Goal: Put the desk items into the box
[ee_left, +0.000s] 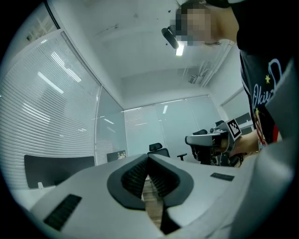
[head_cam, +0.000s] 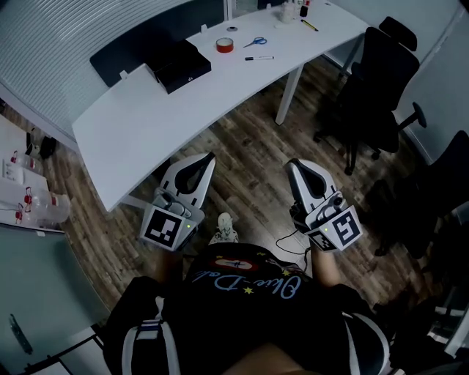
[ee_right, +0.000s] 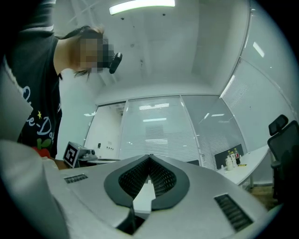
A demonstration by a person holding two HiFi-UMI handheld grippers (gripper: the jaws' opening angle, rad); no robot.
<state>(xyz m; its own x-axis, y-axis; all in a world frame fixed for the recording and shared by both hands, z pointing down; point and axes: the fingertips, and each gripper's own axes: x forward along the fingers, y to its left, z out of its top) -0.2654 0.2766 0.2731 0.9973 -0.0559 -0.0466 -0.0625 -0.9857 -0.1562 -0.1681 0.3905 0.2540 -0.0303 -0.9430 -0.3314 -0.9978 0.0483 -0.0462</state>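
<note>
A white desk (head_cam: 146, 124) stands well ahead of me. On it lie an open black box (head_cam: 181, 64), a red tape roll (head_cam: 224, 45), blue scissors (head_cam: 255, 42) and a black pen (head_cam: 259, 58). Small bottles (head_cam: 289, 10) and a yellow pen (head_cam: 309, 25) sit at its far end. My left gripper (head_cam: 209, 156) and right gripper (head_cam: 293, 162) hang close to my body over the wooden floor, short of the desk. Both are shut with nothing between the jaws, as the left gripper view (ee_left: 148, 156) and right gripper view (ee_right: 149, 156) show.
Black office chairs (head_cam: 381, 80) stand to the right of the desk. A dark panel (head_cam: 124, 55) lines the desk's far edge. A white shelf with small bottles (head_cam: 22, 198) is at the left. A cable (head_cam: 289, 238) lies on the floor by my feet.
</note>
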